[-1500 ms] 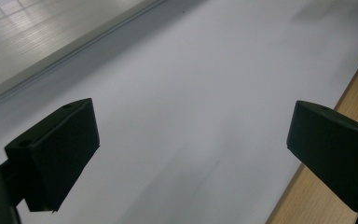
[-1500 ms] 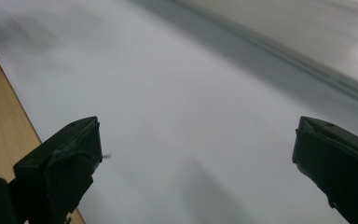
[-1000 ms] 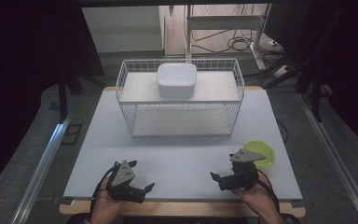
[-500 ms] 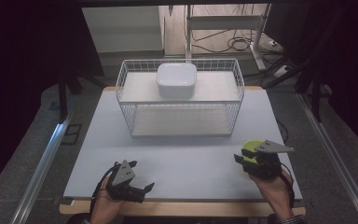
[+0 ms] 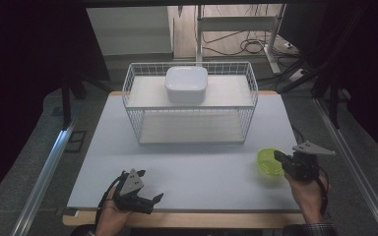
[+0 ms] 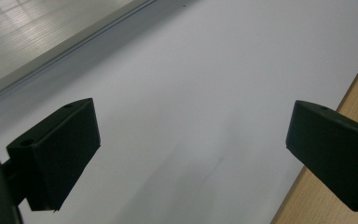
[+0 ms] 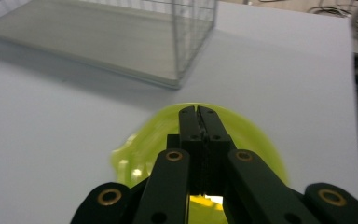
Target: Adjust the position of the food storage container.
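Note:
A lime-green bowl [image 5: 268, 162] sits on the white table top at the right, in front of the wire rack; in the right gripper view the bowl [image 7: 251, 140] lies just under the jaws. My right gripper [image 5: 277, 156] reaches in from the bowl's right side, its tips over the rim. Its jaws have just been closing and now stand pressed together [image 7: 198, 111], with nothing visible between them. My left gripper [image 5: 153, 202] rests at the front left edge, and its jaws [image 6: 191, 154] are spread wide over bare table.
A white wire rack [image 5: 134, 98] stands at the back middle of the table, with a white square dish [image 5: 186, 83] on its top shelf. Its corner [image 7: 186, 42] lies just beyond the bowl. The wooden table edge [image 6: 354, 88] runs beside the left gripper.
The right gripper has moved right and away from the front edge to the green bowl, and its jaws have closed. The left gripper has stayed put.

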